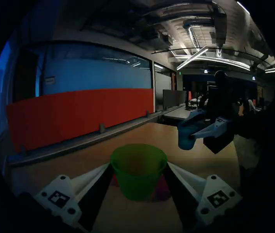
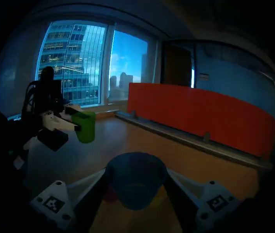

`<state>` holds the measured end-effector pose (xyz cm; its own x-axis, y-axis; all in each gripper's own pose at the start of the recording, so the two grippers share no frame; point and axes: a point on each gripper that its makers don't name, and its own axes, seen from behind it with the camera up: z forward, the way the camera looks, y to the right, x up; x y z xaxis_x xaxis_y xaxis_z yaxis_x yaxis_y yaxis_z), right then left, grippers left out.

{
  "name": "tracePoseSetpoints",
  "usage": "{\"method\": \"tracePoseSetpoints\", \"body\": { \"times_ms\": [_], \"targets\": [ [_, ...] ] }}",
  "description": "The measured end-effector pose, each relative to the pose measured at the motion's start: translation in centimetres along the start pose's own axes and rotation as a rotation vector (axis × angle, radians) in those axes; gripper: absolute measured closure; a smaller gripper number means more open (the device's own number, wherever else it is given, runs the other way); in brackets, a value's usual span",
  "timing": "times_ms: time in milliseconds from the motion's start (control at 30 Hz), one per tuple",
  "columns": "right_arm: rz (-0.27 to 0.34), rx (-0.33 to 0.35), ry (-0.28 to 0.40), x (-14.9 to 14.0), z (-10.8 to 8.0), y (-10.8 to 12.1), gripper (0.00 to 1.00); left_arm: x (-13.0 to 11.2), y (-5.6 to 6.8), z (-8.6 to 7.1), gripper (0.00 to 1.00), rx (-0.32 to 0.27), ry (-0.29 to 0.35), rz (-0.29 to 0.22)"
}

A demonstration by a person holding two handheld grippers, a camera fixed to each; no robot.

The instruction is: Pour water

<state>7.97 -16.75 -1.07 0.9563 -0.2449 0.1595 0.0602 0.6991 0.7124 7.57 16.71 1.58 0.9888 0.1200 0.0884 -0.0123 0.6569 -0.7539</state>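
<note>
1. The left gripper (image 1: 138,165) is pinching the green cup (image 1: 138,173), one finger pressing on each side. The cup is standing upright at 6 o'clock in the left gripper view.
2. The right gripper (image 2: 136,171) is clamping the blue cup (image 2: 136,186) the same way, at 6 o'clock in the right gripper view.
3. In the left gripper view the right gripper is showing at 3 o'clock with the blue cup in its fingers, well apart from the green cup. Bare table (image 1: 153,134) is lying open between them.
4. In the right gripper view the left gripper is showing at 9 o'clock with the green cup. A dark sleeve (image 2: 40,97) is rising just behind it.
5. The table's long edge is running along a grey rail (image 2: 192,139) below the red panel (image 2: 203,112), from 12 toward 4 o'clock in the right gripper view.
6. The window (image 2: 71,58) is closing the table's far end at 11 o'clock in that view.
7. Whether either cup is touching the table, I cannot tell.
</note>
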Motion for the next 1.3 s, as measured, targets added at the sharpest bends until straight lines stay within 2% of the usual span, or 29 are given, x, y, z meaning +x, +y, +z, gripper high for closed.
{"method": "tracePoseSetpoints", "body": {
  "times_ms": [300,600,1300],
  "targets": [
    [-0.002,0.000,0.045,2.1,0.0,-0.1,0.09,1.7,0.1,-0.6,0.13,0.019,0.054,-0.004],
    [-0.005,0.004,0.066,3.1,-0.1,-0.4,0.09,2.2,-0.2,-0.8,0.13,0.039,0.071,-0.009],
    [-0.025,0.005,0.091,3.9,-0.5,-0.1,0.09,1.9,0.6,-0.6,0.13,0.040,0.061,0.000]
  ]
}}
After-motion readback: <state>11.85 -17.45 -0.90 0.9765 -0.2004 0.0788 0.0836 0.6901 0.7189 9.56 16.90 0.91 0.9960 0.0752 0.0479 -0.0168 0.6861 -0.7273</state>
